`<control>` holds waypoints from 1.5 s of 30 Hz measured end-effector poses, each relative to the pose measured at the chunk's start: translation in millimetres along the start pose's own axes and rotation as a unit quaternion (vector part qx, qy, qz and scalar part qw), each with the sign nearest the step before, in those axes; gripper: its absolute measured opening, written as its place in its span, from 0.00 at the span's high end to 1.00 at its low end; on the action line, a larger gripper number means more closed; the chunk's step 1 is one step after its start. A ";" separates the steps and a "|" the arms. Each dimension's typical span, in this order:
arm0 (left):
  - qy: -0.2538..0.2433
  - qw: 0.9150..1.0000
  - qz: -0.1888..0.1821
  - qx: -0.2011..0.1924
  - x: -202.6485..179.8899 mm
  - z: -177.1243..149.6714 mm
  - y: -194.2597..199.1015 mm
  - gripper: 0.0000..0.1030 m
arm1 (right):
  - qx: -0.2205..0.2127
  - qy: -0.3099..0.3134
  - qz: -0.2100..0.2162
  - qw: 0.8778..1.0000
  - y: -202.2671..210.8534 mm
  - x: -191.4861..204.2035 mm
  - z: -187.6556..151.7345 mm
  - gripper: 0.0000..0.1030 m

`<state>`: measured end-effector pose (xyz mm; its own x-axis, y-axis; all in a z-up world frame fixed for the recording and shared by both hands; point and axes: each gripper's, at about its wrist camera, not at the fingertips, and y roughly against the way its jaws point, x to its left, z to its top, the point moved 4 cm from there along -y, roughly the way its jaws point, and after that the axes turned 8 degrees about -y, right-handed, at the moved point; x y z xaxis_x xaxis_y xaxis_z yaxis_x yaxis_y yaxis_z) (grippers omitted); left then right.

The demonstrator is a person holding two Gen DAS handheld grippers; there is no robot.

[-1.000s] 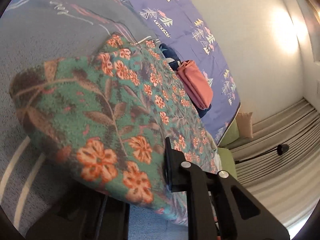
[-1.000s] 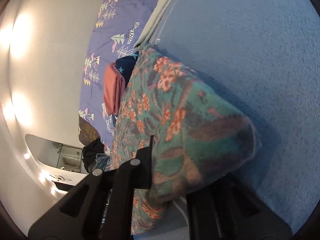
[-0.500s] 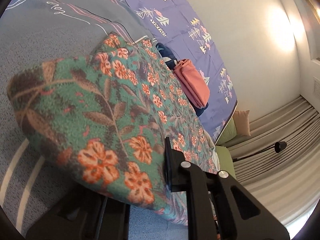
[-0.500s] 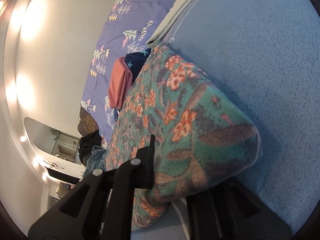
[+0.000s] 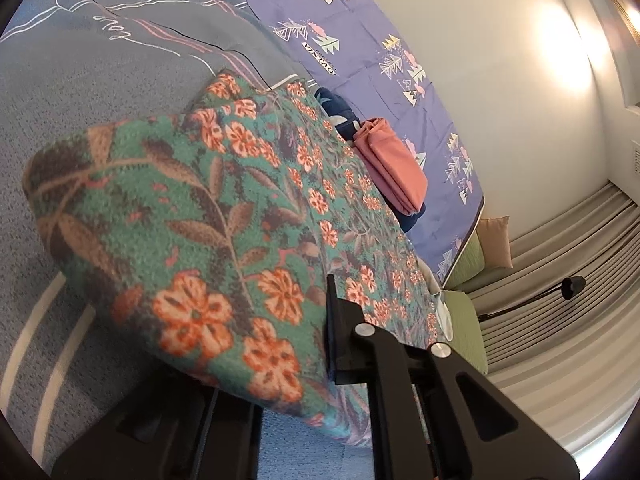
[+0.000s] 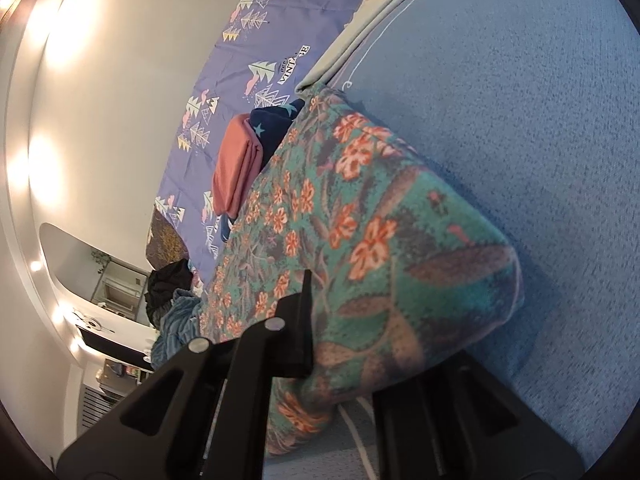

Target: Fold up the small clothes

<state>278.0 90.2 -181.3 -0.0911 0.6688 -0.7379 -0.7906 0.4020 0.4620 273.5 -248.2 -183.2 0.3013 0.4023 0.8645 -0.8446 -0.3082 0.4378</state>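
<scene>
Floral garment [image 5: 224, 216] pinched between jaws of left gripper [image 5: 280, 368], jaws just closing tighter; right gripper [image 6: 352, 344] clamps opposite edge.

I count one floral garment [image 5: 224, 220] in teal with orange flowers. Past it, at about one o'clock in my left view, sits one stack of two folded pieces: one pink [image 5: 394, 168] on top and one navy with stars [image 6: 276, 124] beneath. One folded beige piece [image 6: 360, 28] lies at twelve o'clock in my right view. One grey-blue bedspread [image 6: 520, 100] and one purple tree-print sheet [image 5: 360, 60] cover the bed. I see two cushions, one beige [image 5: 496, 244], one green [image 5: 466, 320].
</scene>
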 end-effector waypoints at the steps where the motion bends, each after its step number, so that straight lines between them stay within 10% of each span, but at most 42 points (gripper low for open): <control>1: -0.002 1.000 0.003 0.000 -0.6 -0.4 0.1 0.93 | -0.001 0.003 -0.003 1.000 -0.1 0.5 -0.7 0.95; 26: -0.007 1.000 -0.020 -0.010 0.9 -2.9 19.4 0.96 | 0.007 0.007 0.002 1.000 7.7 -5.8 0.7 0.96; 45: -0.018 0.997 -0.078 -0.010 0.2 -57.6 102.8 0.96 | 0.035 -0.007 0.035 0.999 94.9 -36.2 -32.2 0.96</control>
<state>161.9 95.7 -162.3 0.0543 0.6215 -0.7816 -0.8055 0.4899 0.3335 168.2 -264.3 -180.9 0.2495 0.3654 0.8968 -0.8306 -0.3954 0.3921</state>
